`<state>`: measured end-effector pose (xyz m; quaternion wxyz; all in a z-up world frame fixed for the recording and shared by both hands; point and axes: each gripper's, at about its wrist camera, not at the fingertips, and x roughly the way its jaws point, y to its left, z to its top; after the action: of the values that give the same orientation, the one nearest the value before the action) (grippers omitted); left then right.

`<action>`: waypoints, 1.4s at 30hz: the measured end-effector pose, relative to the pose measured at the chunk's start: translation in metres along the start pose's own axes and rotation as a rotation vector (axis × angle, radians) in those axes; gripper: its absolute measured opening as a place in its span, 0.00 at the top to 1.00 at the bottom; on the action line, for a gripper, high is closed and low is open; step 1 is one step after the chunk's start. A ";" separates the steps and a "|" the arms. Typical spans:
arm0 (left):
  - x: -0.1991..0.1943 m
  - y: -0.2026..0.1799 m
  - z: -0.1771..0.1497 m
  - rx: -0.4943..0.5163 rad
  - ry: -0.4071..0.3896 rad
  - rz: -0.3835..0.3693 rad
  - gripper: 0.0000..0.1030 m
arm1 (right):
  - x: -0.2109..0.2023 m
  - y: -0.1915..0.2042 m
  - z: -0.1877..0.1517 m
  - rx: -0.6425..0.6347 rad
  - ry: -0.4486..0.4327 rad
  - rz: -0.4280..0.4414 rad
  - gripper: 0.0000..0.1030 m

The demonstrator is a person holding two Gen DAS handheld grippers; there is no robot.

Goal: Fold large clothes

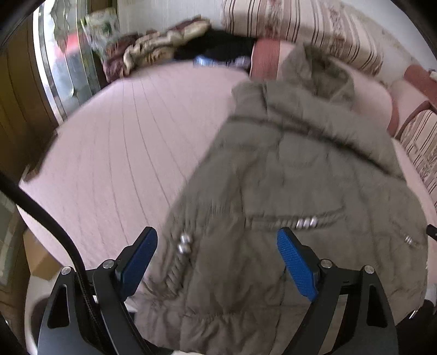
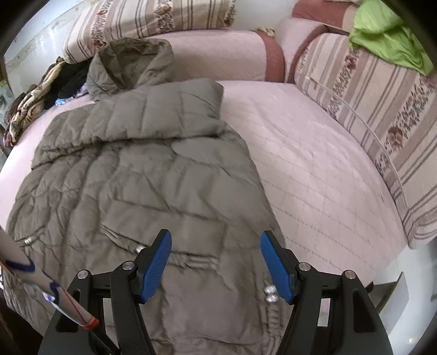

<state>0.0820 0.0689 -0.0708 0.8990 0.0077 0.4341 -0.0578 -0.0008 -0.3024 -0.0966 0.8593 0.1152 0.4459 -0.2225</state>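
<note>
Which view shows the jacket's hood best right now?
Right wrist view: the hood is sharp, lying open at the far end of the jacket. Left wrist view shows it too, but motion-blurred and less distinct.

We see the jacket [image 2: 142, 174] lying flat on the bed cover [image 2: 314, 163], its hood [image 2: 133, 62] at the far end toward the bolster cushions [image 2: 153, 19]. A heap of blankets [image 2: 30, 109] sits to the left of the hood; a crumpled cloth [image 2: 387, 46] rests on the cushions at far right.
</note>
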 end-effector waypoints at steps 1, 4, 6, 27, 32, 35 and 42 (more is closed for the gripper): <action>-0.005 -0.002 0.008 0.010 -0.022 0.003 0.14 | 0.000 0.004 0.004 0.001 -0.002 0.009 0.29; -0.006 -0.011 0.034 0.039 -0.053 -0.002 0.14 | 0.002 0.022 0.021 0.001 -0.006 0.052 0.29; 0.000 -0.015 0.057 0.030 -0.060 -0.001 0.14 | 0.005 0.035 0.033 -0.014 -0.009 0.072 0.29; 0.145 0.015 0.151 -0.149 0.025 0.135 0.14 | 0.066 0.173 0.231 -0.119 -0.110 0.086 0.26; 0.152 0.006 0.153 -0.118 0.022 0.123 0.14 | 0.092 0.196 0.302 -0.050 -0.136 0.156 0.25; 0.156 -0.004 0.153 -0.081 0.023 0.124 0.14 | 0.111 0.208 0.350 0.076 -0.137 0.253 0.19; 0.170 -0.013 0.156 -0.056 0.060 0.085 0.14 | 0.170 0.237 0.425 0.299 -0.091 0.357 0.17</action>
<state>0.3073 0.0295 -0.1059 0.8870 0.0026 0.4618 -0.0071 0.5036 -0.3108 0.0094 0.8777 0.3078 0.3413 -0.1357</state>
